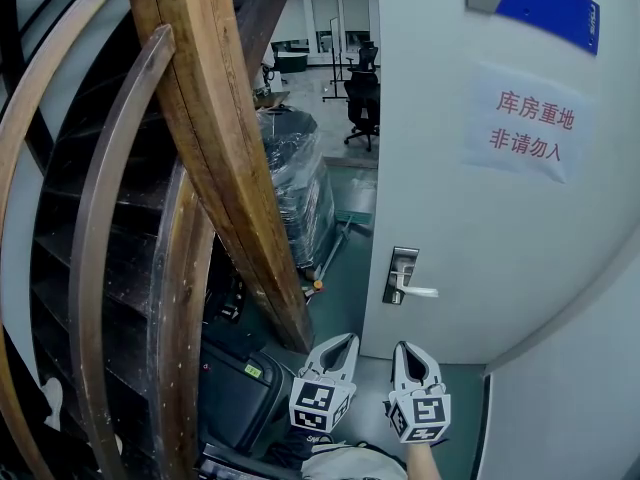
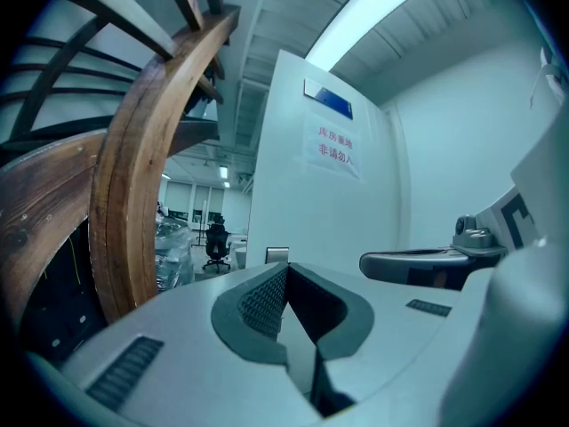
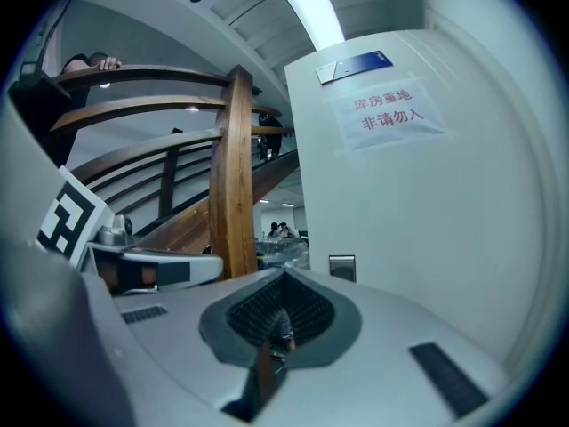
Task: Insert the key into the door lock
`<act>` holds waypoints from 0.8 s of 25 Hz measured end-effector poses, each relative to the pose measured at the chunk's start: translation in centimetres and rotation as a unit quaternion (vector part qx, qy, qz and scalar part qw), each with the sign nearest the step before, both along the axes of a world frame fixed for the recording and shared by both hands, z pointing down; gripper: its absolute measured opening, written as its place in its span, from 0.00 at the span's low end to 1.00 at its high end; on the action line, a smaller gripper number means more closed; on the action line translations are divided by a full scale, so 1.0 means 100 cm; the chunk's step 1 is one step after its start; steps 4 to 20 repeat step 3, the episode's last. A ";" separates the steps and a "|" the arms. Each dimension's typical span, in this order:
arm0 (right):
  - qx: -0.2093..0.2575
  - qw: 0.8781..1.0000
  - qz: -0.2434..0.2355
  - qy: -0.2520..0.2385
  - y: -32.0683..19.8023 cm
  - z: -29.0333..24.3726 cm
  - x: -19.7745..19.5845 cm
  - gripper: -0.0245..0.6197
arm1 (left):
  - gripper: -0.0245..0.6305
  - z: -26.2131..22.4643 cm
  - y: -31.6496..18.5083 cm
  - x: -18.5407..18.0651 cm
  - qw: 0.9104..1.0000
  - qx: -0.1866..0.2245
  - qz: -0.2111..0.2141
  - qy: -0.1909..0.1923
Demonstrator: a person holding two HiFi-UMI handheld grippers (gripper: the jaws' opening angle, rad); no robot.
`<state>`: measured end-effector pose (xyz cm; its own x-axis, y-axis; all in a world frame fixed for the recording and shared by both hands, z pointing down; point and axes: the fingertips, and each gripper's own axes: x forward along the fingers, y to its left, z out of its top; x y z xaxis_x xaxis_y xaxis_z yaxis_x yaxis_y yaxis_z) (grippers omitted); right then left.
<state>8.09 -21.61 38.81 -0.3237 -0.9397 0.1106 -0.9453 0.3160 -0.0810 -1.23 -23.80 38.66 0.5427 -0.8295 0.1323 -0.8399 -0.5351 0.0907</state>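
while i hover short of the door (image 1: 480,218), my right gripper (image 1: 405,347) pinches the key (image 3: 277,326) — left gripper (image 1: 350,337) closed on nothing.

Open air lies between the right gripper (image 1: 403,348), closed on what looks like a key (image 3: 279,326), and the lock (image 1: 400,268) on the door (image 1: 470,198); nothing stands between them. The handle (image 1: 420,291) juts rightward from the lock's lower part. Left of the left gripper (image 1: 350,338), a slanted beam (image 1: 225,158) and a bag (image 1: 240,383) on the floor crowd that side. A wrapped load (image 1: 300,183) stands past the door's edge. A wall (image 1: 580,408) closes in on the right.
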 end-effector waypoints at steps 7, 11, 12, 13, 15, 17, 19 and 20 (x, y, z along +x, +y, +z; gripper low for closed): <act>-0.002 1.000 0.000 -0.001 0.001 0.002 0.000 0.05 | 0.04 0.001 0.001 0.000 1.000 0.001 0.001 0.001; -0.002 1.000 0.000 -0.001 0.001 0.002 0.000 0.05 | 0.04 0.001 0.001 0.000 1.000 0.001 0.001 0.001; -0.002 1.000 0.000 -0.001 0.001 0.002 0.000 0.05 | 0.04 0.001 0.001 0.000 1.000 0.001 0.001 0.001; -0.002 1.000 0.000 -0.001 0.001 0.002 0.000 0.05 | 0.04 0.001 0.001 0.000 1.000 0.001 0.001 0.001; -0.002 1.000 0.000 -0.001 0.001 0.002 0.000 0.05 | 0.04 0.001 0.001 0.000 1.000 0.001 0.001 0.001; -0.002 1.000 0.000 -0.001 0.001 0.002 0.000 0.05 | 0.04 0.001 0.001 0.000 1.000 0.001 0.001 0.001; -0.002 1.000 0.000 -0.001 0.001 0.002 0.000 0.05 | 0.04 0.001 0.001 0.000 1.000 0.001 0.001 0.001; -0.002 1.000 0.000 -0.001 0.001 0.002 0.000 0.05 | 0.04 0.001 0.001 0.000 1.000 0.001 0.001 0.001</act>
